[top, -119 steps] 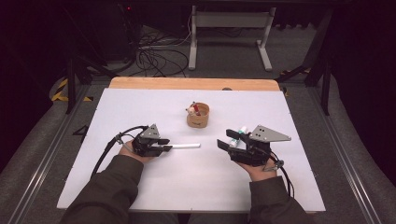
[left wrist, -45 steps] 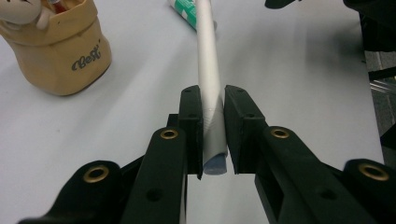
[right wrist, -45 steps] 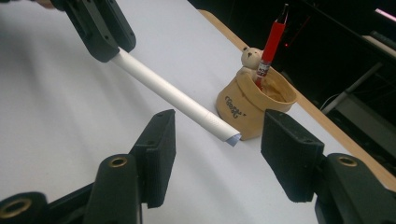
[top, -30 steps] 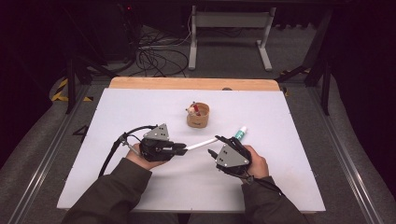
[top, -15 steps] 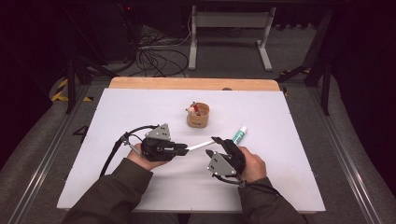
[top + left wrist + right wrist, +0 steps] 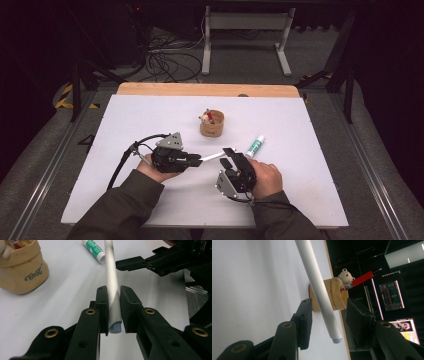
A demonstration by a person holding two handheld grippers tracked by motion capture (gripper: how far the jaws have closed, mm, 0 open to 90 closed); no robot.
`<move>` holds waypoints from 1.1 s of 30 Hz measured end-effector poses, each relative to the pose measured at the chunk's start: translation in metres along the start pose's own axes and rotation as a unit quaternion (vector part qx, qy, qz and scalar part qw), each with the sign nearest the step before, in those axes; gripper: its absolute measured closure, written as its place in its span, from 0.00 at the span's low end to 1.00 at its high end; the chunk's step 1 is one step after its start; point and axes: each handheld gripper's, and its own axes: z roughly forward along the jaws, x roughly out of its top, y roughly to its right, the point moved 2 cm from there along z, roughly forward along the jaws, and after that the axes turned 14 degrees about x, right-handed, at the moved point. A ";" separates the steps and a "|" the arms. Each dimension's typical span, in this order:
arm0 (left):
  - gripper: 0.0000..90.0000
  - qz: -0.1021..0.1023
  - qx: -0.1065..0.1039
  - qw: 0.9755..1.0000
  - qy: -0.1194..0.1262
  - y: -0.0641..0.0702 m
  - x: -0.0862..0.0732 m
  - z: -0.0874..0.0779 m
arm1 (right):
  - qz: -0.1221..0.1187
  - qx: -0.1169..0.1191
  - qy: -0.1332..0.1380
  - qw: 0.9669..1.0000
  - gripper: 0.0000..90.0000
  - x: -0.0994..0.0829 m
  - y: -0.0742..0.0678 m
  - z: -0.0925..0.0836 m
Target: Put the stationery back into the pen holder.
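My left gripper [image 6: 197,160] is shut on a white pen [image 6: 212,157] that points right, just above the table. In the left gripper view its jaws [image 6: 114,292] pinch the pen [image 6: 112,277] near its blue-grey end. My right gripper [image 6: 228,156], rolled on its side, stands open with the pen's far tip between its jaws, not touching. The right gripper view has the pen [image 6: 319,290] running between the open jaws [image 6: 329,303]. Its black jaws [image 6: 140,260] lie beyond the pen in the left gripper view.
A tan cup holder [image 6: 212,124] with a small bear and a red pen [image 6: 359,280] stands mid-table. A green-and-white glue stick [image 6: 255,146] lies right of the grippers. The white mat's [image 6: 125,120] wooden far edge [image 6: 165,89] is beyond.
My right gripper let go of the glue stick, which now lies on the mat, rolled over and moved left to the pen's tip. My left gripper shifted right and angled the pen.
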 end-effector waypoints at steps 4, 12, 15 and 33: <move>0.87 -0.004 0.000 1.000 0.002 0.000 0.000 0.000 | -0.015 -0.010 -0.006 1.000 0.68 0.003 -0.003 0.004; 0.87 -0.007 -0.002 1.000 0.000 -0.001 0.000 0.001 | -0.038 -0.024 -0.013 0.999 0.74 0.005 -0.006 0.010; 0.87 -0.008 -0.004 1.000 0.000 -0.001 0.000 0.002 | -0.041 -0.025 -0.013 0.999 0.78 0.006 -0.007 0.012; 0.86 -0.021 -0.007 1.000 0.013 -0.004 0.000 -0.001 | -0.077 -0.032 -0.029 0.996 0.88 0.008 -0.014 0.017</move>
